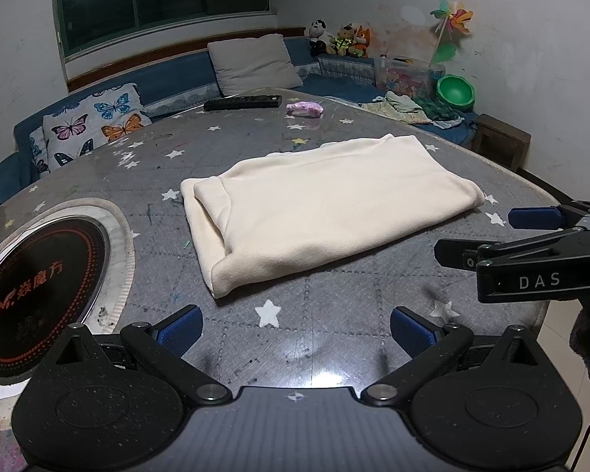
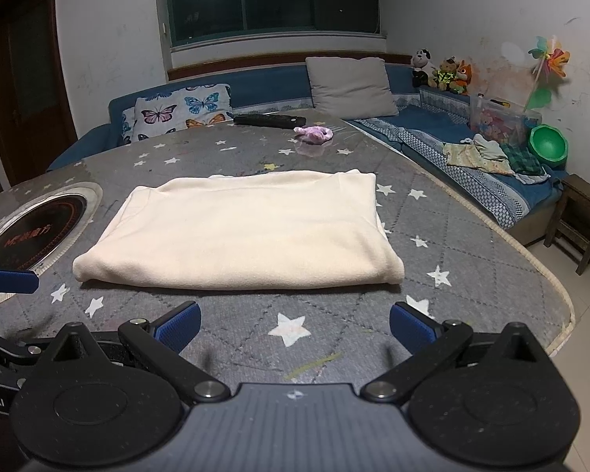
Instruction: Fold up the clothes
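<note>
A cream fleece garment (image 1: 318,208) lies folded into a flat rectangle on the grey star-patterned table (image 1: 279,350); it also shows in the right wrist view (image 2: 247,232). My left gripper (image 1: 295,330) is open and empty, just short of the garment's near edge. My right gripper (image 2: 295,326) is open and empty, also just short of the garment. The right gripper shows at the right of the left wrist view (image 1: 476,232), beside the garment's right end. One blue pad of the left gripper's fingers (image 2: 8,279) shows at the left edge of the right wrist view.
A round black induction hob (image 1: 39,291) is set in the table at the left. A black remote (image 1: 244,102) and a pink toy (image 1: 305,109) lie at the far side. A blue sofa (image 2: 424,126) with cushions, loose clothes (image 2: 491,155) and a green bowl wraps behind. A wooden stool (image 2: 582,216) stands right.
</note>
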The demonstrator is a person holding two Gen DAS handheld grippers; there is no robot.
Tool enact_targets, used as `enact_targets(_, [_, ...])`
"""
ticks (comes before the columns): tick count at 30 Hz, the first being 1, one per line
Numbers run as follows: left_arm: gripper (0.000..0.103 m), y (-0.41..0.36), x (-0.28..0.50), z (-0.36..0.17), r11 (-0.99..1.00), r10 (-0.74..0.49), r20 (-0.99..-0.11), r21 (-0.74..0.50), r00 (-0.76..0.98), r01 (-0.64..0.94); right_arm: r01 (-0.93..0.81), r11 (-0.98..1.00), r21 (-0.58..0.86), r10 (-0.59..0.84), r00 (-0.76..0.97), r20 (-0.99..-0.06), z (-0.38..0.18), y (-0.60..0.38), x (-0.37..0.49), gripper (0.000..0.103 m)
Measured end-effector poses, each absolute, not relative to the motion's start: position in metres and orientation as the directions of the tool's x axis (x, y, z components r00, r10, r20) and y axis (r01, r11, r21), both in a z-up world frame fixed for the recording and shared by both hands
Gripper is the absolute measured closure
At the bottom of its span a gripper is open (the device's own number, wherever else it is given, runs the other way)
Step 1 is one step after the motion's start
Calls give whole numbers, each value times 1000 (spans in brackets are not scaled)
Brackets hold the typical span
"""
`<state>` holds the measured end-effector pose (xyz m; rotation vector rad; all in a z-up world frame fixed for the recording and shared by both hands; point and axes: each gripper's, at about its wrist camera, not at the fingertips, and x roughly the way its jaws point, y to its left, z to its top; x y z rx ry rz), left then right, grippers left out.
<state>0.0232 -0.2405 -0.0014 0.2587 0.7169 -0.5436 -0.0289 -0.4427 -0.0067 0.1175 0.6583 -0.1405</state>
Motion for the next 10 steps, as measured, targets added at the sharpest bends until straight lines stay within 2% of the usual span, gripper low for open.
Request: enact_targets(10, [0, -238, 30, -1, 843, -374, -680, 33, 630, 537, 164, 984, 63, -90, 781, -618, -8, -442, -26, 0])
